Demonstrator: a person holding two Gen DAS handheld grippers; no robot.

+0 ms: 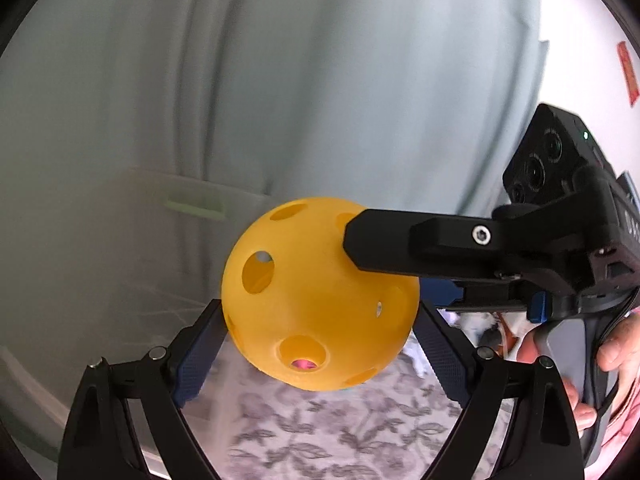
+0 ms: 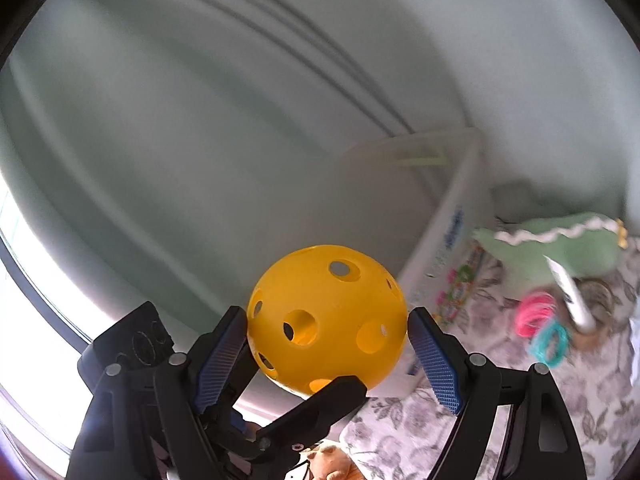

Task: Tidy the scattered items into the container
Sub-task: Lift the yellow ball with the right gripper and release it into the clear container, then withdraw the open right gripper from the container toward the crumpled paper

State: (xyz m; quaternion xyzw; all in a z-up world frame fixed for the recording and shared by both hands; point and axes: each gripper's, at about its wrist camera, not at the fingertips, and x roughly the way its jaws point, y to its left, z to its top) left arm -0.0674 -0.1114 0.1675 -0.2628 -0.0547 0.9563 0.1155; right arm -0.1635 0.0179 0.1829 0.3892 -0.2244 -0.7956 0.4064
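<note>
the left gripper (image 1: 320, 320) has its ribbed blue pads clamped on both sides of a yellow ball (image 1: 320, 300) at lower centre of its view. the right gripper (image 2: 328, 332) squeezes the same ball (image 2: 326, 320), so 2 tools grasp it at once. the ball is a smooth hollow plastic sphere pierced with round holes, with no long axis or heading. the white plastic container (image 2: 452, 216) stands right of centre on a floral cloth (image 2: 520, 400), beside a green plush toy (image 2: 560, 248) and pink and teal rings (image 2: 540, 324).
</note>
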